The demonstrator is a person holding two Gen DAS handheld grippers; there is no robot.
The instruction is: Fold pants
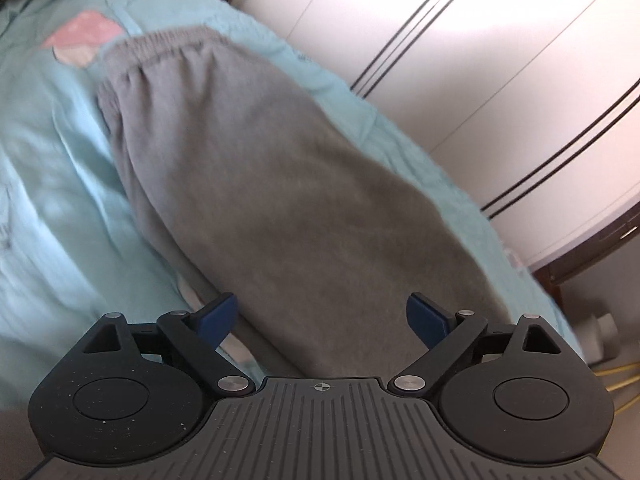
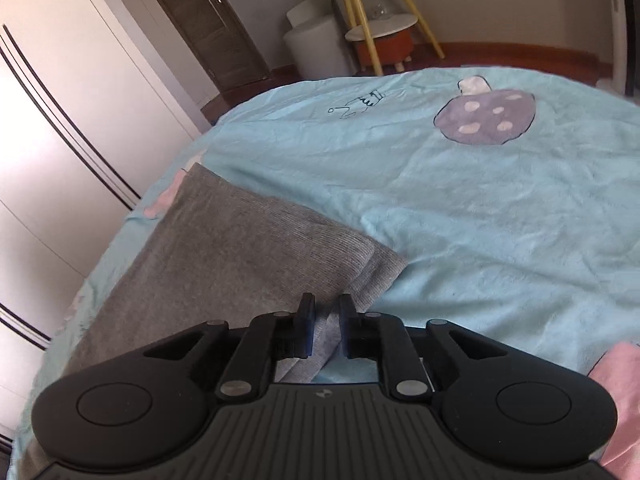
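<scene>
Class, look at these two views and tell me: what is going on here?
A person with tongs in each hand is folding grey pants on a bed with a light blue cover. The pants lie flat, legs stacked one on the other, waistband at the far end in the left view. The left tongs are open above the cloth, holding nothing. The right tongs are nearly closed over the cuff end, with grey cloth between the fingers; a firm grip cannot be confirmed.
</scene>
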